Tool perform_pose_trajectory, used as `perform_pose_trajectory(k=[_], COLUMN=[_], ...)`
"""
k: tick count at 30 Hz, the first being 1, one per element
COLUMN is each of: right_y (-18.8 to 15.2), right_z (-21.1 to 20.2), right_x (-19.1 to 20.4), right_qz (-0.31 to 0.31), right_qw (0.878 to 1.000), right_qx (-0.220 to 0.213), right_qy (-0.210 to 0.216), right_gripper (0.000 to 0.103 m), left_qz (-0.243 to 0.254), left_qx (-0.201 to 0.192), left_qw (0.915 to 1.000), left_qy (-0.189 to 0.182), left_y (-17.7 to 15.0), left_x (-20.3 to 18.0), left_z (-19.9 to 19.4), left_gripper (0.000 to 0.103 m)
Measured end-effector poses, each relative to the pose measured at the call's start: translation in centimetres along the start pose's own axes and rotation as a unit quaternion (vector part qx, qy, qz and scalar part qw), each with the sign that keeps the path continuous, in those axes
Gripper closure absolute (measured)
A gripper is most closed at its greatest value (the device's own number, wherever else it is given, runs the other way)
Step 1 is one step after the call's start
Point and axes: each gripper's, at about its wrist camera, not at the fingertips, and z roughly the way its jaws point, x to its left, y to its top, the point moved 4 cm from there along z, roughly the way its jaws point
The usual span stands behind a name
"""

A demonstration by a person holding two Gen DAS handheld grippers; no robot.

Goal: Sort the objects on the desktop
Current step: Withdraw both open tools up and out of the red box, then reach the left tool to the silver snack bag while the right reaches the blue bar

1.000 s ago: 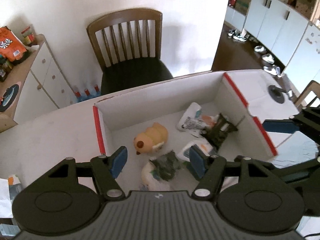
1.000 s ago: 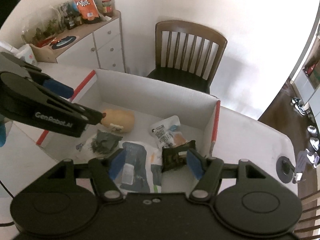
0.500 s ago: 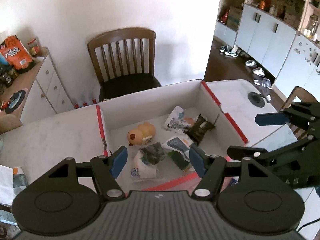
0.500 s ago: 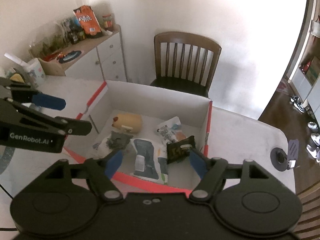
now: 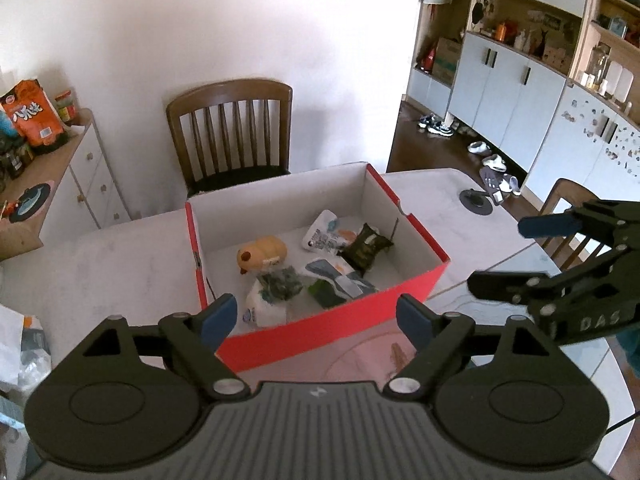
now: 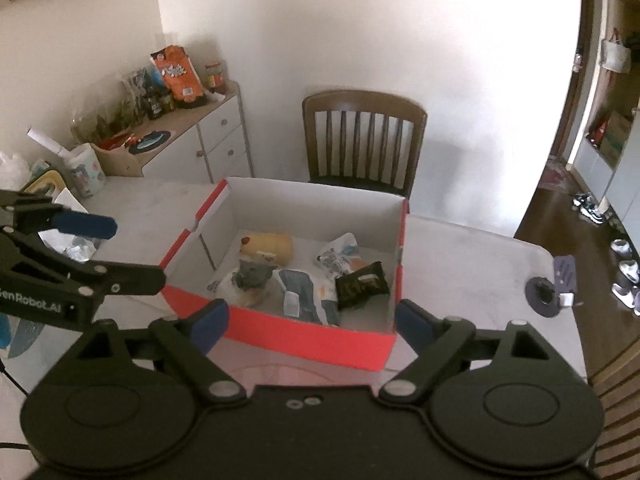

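A red cardboard box (image 5: pixel 328 322) (image 6: pixel 304 338) with a white inside stands on the white table. In it lie a tan plush toy (image 5: pixel 262 255) (image 6: pixel 268 245), a dark snack packet (image 5: pixel 366 246) (image 6: pixel 361 285), a white printed pouch (image 5: pixel 326 234) (image 6: pixel 338 256), a blue-grey pouch (image 5: pixel 340 280) (image 6: pixel 298 292) and a white bag with dark contents (image 5: pixel 272 292) (image 6: pixel 250 276). My left gripper (image 5: pixel 318 318) is open and empty, held above and in front of the box. My right gripper (image 6: pixel 312 322) is open and empty, also in front of the box.
A wooden chair (image 5: pixel 232 132) (image 6: pixel 362 140) stands behind the table. A sideboard (image 6: pixel 192 136) with jars and an orange bag is at the left. A round black table socket (image 5: pixel 476 202) (image 6: pixel 542 294) lies right of the box. Bags and a paper roll (image 6: pixel 80 168) crowd the table's left end.
Both grippers have pulled back and up from inside the box. The whole box and its red front wall now show. Both stay open and empty.
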Motion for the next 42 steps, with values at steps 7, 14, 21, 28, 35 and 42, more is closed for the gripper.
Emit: perform_pose_trajectory(k=[7, 14, 21, 28, 35, 42], right_y=[-1.8, -4.5, -7.2, -9.3, -10.8, -11.5], right_z=[-2.1, -3.4, -3.9, -4.5, -4.3, -3.5], right_x=[0.2, 0.6, 0.8, 0.9, 1.1, 1.0], right_qz=[0.015, 0.024, 0.037, 0.052, 0.051, 0.054], right_qw=[1.000, 0.999, 0.998, 0.997, 0.998, 0.997], right_qx=[-0.020, -0.020, -0.013, -0.012, -0.007, 0.000], right_qy=[-0.011, -0.023, -0.040, -0.047, -0.048, -0.054], right_gripper=[0.008, 0.007, 0.007, 0.007, 0.007, 0.007], left_qz=[-0.002, -0.001, 0.000, 0.004, 0.022, 0.023], left_qx=[-0.010, -0.021, -0.009, -0.003, -0.001, 0.006], left_qw=[0.9998, 0.9995, 0.9992, 0.9987, 0.9978, 0.9974], left_qy=[-0.016, -0.023, -0.038, -0.050, -0.062, -0.068], left_y=[-2.7, -5.5, -9.1, -11.9, -14.0, -15.0], left_x=[-0.8, -1.6, -2.5, -3.5, -4.7, -5.2], left_z=[-1.8, -3.5, -4.3, -4.8, -4.9, -4.3], left_gripper=[0.002, 0.000, 0.000, 0.000, 0.000, 0.000])
